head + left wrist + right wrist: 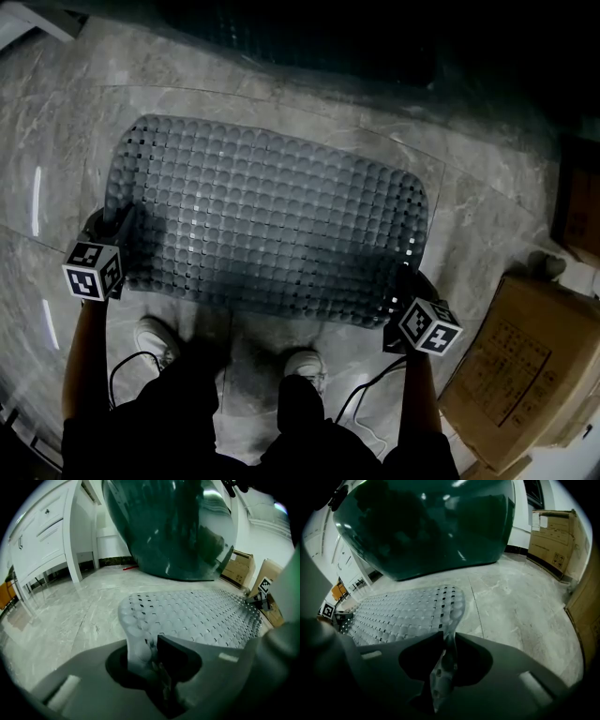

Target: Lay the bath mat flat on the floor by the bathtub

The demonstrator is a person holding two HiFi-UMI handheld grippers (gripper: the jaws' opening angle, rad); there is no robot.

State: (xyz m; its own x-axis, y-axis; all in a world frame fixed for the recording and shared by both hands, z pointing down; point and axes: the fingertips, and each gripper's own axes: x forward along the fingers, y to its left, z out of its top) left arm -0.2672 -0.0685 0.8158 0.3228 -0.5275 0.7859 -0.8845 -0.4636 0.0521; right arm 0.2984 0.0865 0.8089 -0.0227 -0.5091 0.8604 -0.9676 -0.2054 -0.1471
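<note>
Bath mat (272, 220), grey and bubbled, spreads over the marble floor (487, 206), its far edge toward the dark bathtub (173, 527). The left gripper (111, 239) has its fingers (178, 653) clamped on the mat's near left corner. The right gripper (405, 295) pinches the near right corner. Cardboard boxes (525, 366) stand at right.

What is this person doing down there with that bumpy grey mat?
A person stands over a bath mat with a hand-held gripper in each hand. The left gripper is shut on the mat's near left corner and the right gripper on its near right corner. Most of the mat is spread over the marble floor in front of the dark bathtub. Only the two pinched corners are lifted, so it has not yet been let go.
</note>
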